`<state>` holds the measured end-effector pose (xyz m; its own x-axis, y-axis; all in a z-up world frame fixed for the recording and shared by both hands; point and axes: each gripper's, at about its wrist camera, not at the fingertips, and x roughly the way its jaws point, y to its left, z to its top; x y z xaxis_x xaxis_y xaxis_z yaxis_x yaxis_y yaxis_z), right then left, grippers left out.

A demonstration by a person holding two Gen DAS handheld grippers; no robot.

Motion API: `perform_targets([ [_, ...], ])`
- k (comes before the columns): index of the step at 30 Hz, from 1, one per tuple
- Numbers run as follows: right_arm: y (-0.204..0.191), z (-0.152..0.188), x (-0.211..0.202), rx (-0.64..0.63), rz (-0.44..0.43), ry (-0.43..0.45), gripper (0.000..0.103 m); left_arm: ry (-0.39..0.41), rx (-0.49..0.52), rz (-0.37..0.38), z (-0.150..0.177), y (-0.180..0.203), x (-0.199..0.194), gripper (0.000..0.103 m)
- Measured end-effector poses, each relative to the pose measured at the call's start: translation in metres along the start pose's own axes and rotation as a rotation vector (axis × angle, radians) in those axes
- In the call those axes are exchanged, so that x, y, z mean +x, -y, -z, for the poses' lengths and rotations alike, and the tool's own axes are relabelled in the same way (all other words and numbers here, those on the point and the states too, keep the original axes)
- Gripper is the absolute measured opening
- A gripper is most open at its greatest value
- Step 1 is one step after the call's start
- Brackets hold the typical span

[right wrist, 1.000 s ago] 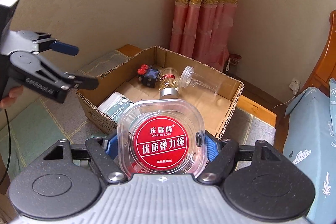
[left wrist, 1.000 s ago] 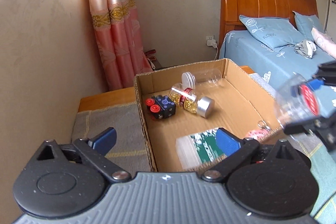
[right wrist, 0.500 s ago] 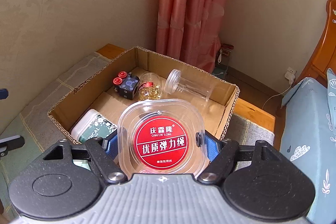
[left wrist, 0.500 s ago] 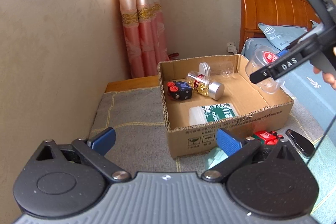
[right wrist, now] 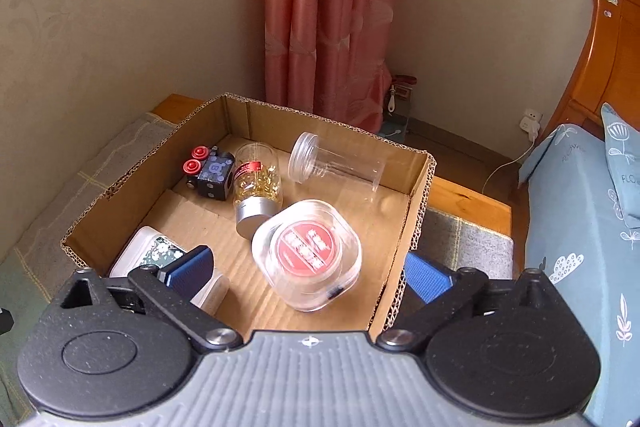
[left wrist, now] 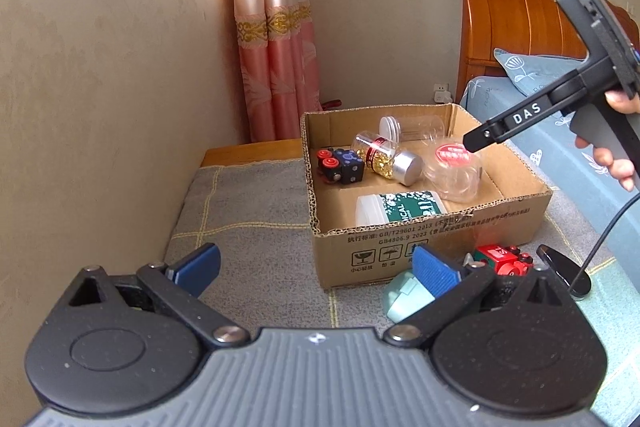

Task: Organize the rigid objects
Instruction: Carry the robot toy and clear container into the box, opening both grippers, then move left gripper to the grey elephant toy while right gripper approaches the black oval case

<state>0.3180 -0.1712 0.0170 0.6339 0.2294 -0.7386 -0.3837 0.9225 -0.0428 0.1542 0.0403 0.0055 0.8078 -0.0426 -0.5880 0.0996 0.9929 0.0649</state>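
Opening wide over the cardboard box (right wrist: 420, 195), the right gripper (right wrist: 308, 271) drops the clear red-lidded tub (right wrist: 308, 255) inside, so fetching the red toy (left wrist: 500, 259) outside seemingly comes next.

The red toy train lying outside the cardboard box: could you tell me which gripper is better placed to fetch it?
Left, probably: the red toy train lies just beyond its open fingers, whereas the right gripper hangs over the cardboard box.

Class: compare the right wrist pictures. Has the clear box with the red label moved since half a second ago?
Yes. The clear box has left the opening right tool and dropped forward into the cardboard box, beside the capsule jar.
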Motion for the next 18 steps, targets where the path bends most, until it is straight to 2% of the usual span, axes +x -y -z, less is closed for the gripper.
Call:
perform_targets([
  [12,-0.003,0.035,-0.023,0.053,0.006,-0.005,0.103,-0.017,0.015,0.022,0.004,0.012,0.001,0.102],
  [18,-0.006,0.064,-0.027,0.091,0.069,-0.01,0.103,-0.027,0.021,0.034,0.007,0.015,0.002,0.102],
])
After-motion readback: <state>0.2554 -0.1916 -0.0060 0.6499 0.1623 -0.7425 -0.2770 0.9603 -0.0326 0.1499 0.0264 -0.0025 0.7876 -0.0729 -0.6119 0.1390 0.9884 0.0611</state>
